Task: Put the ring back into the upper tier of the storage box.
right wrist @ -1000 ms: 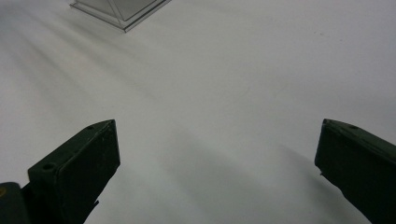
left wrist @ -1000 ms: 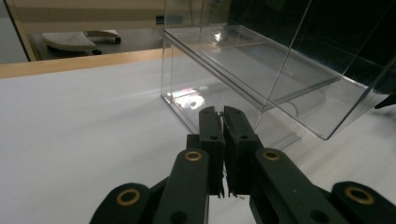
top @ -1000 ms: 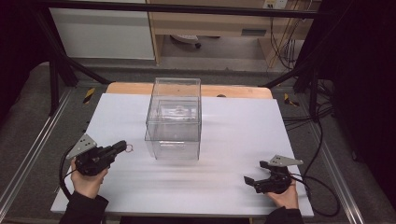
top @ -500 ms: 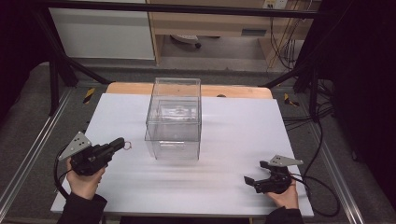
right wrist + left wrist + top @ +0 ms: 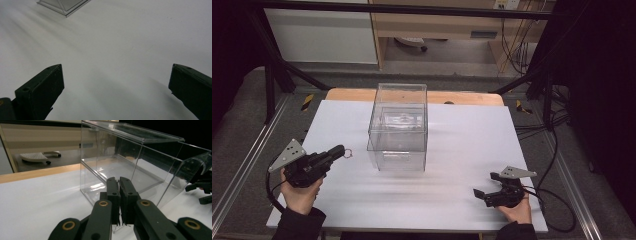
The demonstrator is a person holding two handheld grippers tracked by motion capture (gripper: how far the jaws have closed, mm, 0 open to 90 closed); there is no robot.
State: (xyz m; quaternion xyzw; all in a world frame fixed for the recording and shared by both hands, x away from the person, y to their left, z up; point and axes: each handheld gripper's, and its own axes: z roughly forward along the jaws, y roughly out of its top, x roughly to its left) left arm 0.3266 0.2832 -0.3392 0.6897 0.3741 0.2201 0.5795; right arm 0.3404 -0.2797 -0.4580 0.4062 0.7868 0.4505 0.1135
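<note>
Clear box (image 5: 399, 127) sits mid-bench (image 5: 462, 150); left hand-held gripper (image 5: 343, 151) pinches a small ring (image 5: 347, 153), right hand-held gripper (image 5: 477, 194) gapes empty.

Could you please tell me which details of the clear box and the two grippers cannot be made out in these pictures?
- Small ring at the left gripper tip, high view: too small to identify.
- Clear box contents, high view: reflections blur the inner shelf.
- Box corner, right gripper view: cut off by the top edge.
- Right gripper bases: cut off below.
</note>
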